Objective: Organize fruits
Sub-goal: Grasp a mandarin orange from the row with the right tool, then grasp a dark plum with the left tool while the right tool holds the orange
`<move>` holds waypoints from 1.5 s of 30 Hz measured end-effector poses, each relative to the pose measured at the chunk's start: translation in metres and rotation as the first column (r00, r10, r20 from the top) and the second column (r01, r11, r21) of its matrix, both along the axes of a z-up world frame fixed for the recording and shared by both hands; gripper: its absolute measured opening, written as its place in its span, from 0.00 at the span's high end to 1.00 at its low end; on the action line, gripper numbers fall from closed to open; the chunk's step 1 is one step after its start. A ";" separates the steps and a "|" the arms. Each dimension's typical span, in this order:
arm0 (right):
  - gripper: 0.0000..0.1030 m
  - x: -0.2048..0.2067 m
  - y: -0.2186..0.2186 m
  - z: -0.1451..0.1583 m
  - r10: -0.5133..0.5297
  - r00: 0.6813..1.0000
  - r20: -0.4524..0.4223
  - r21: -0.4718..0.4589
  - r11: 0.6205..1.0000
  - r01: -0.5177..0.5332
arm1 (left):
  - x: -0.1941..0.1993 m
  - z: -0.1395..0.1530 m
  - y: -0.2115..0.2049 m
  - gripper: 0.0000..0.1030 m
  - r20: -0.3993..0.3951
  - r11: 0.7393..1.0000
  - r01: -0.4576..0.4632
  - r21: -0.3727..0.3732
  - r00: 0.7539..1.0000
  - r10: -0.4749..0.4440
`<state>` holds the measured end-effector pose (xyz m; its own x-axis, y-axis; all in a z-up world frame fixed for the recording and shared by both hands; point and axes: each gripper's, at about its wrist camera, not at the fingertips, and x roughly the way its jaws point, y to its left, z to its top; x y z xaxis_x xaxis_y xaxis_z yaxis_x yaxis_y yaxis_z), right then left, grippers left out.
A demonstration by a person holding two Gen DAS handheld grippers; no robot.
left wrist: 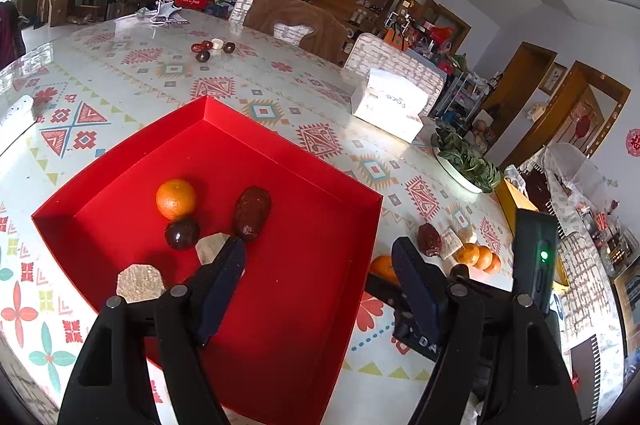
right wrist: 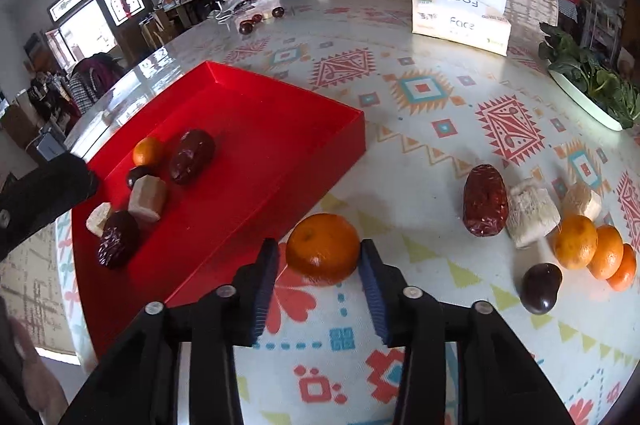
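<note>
A red tray (left wrist: 280, 305) (right wrist: 260, 129) lies on the patterned table. It holds a tangerine (left wrist: 176, 199), a dark round fruit (left wrist: 182, 233), a red date (left wrist: 252, 213), pale cakes (left wrist: 140, 283) and, in the right wrist view, a second date (right wrist: 118, 239). My left gripper (left wrist: 320, 261) is open and empty above the tray's near part. My right gripper (right wrist: 320, 257) is open, its fingers on either side of a tangerine (right wrist: 323, 248) that rests on the table beside the tray. To the right lie a date (right wrist: 485, 200), cakes (right wrist: 530, 213), tangerines (right wrist: 576, 243) and a dark fruit (right wrist: 541, 288).
A tissue box (right wrist: 460, 11) stands at the far side. A white dish of green leaves (right wrist: 592, 85) sits at the right edge. More dark fruits (right wrist: 246, 28) lie far across the table. Chairs stand behind the table.
</note>
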<state>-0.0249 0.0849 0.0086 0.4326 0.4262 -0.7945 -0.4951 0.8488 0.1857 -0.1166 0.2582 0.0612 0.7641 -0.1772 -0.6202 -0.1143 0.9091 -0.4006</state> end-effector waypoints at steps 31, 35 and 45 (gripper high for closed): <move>0.62 -0.021 -0.211 0.008 -0.365 0.929 -0.055 0.239 0.899 0.367 | 0.068 -0.044 -0.193 0.49 -0.155 0.885 0.417 0.205 0.907 -0.392; 0.62 -0.022 -0.221 0.004 -0.381 0.921 -0.080 0.259 0.884 0.389 | 0.085 -0.046 -0.211 0.53 -0.151 0.871 0.429 0.240 0.903 -0.403; 0.62 -0.020 -0.226 0.001 -0.387 0.916 -0.102 0.273 0.875 0.400 | 0.098 -0.056 -0.236 0.73 -0.185 0.836 0.455 0.307 0.890 -0.416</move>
<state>-0.0445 -0.1410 0.0098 0.5802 0.4367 -0.6875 -0.1171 0.8801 0.4601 -0.0186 0.0217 0.0053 0.5828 -0.2443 -0.7750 0.3006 0.9509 -0.0737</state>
